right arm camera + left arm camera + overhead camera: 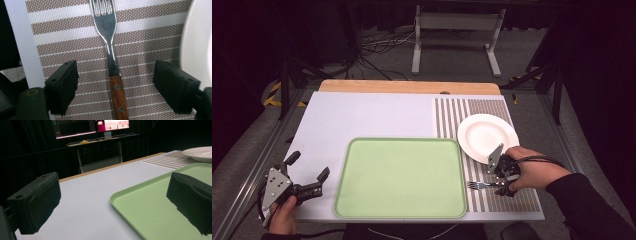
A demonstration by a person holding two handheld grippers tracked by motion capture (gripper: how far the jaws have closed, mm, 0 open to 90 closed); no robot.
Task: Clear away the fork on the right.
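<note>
wooden fork handle lies on the striped mat just beside the plate, between my right gripper's open jaws, so i'd centre, probably lower slightly, then close gently.

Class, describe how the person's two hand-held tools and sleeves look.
Both tools are black with blocky two-jaw ends. The left tool carries a grey three-cornered plate with dark dots; the right tool trails black cables. A dark sleeve covers the right forearm.

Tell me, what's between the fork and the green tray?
Just striped placemat and a thin strip of the white table separate the fork from the green tray, seen in the high view.
</note>
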